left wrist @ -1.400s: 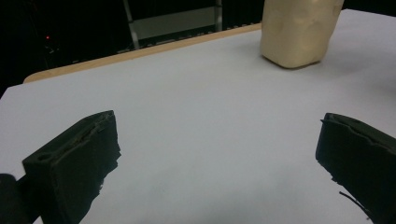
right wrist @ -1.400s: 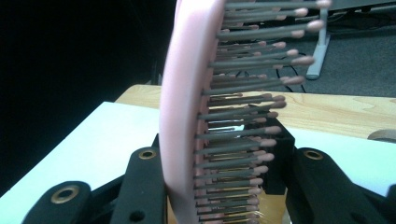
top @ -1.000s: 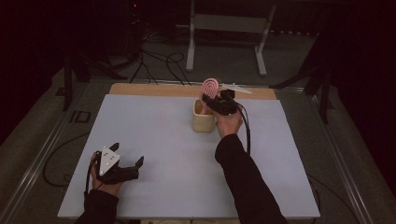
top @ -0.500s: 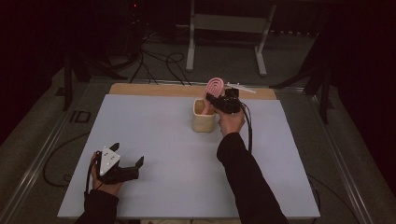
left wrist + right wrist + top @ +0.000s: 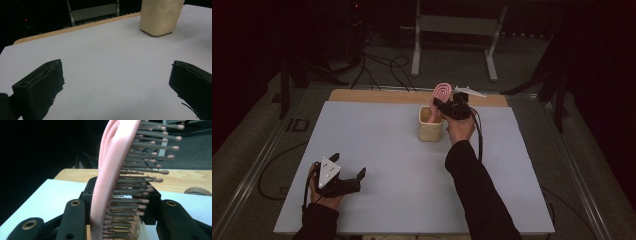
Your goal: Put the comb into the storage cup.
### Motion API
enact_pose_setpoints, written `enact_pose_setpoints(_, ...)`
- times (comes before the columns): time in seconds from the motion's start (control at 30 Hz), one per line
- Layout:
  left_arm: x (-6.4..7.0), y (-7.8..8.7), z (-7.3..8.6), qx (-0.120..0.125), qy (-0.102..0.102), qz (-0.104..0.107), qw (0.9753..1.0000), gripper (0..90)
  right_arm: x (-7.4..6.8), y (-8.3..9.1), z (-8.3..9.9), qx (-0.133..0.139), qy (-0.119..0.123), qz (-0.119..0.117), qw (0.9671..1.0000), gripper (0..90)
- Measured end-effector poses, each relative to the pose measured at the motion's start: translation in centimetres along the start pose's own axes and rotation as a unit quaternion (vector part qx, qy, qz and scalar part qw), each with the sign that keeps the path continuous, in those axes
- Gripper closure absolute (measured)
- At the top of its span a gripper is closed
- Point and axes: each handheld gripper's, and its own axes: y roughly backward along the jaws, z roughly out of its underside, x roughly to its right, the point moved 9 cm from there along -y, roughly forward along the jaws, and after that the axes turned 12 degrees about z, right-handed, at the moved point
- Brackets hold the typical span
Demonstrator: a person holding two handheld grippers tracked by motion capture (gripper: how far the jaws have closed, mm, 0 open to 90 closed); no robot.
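A pink hairbrush (image 5: 441, 94) stands upright over a cream cup (image 5: 430, 123) at the back middle of the white table (image 5: 377, 145). My right gripper (image 5: 439, 107) is shut on the hairbrush. In the right gripper view the pink brush body (image 5: 113, 167) with its grey bristles rises between the black jaws, above the cup's rim. My left gripper (image 5: 348, 176) rests open near the front left of the table, nothing between its jaws. The left gripper view shows the cream cup (image 5: 160, 16) far ahead at upper right.
A wooden strip (image 5: 377, 96) runs along the table's far edge. A metal stand (image 5: 454, 30) and cables (image 5: 377, 67) lie on the floor behind. A black cable (image 5: 479, 137) trails from the right gripper along the sleeve.
The right gripper has lifted the hairbrush slightly up and to the right over the cup. The left gripper has not moved.
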Motion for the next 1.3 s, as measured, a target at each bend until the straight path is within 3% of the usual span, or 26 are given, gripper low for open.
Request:
enact_pose_setpoints(0.5,0.0,0.0,0.0,0.0,0.0,-0.001,1.0,0.2,0.5,0.1,0.2,-0.008,0.031,0.016,0.9993,48.2)
enact_pose_setpoints(0.73,0.0,0.0,0.1,-0.003,-0.002,-0.002,1.0,0.2,0.6,0.4,0.7,-0.028,0.041,0.014,0.9987,31.9)
enact_pose_setpoints(0.9,0.0,0.0,0.1,-0.003,-0.002,-0.002,1.0,0.2,0.3,0.6,0.6,-0.029,0.062,0.015,0.9975,20.8)
enact_pose_setpoints(1.3,0.0,0.0,0.1,-0.002,-0.003,-0.002,1.0,0.2,0.1,0.8,1.1,-0.044,0.102,0.015,0.9937,8.7)
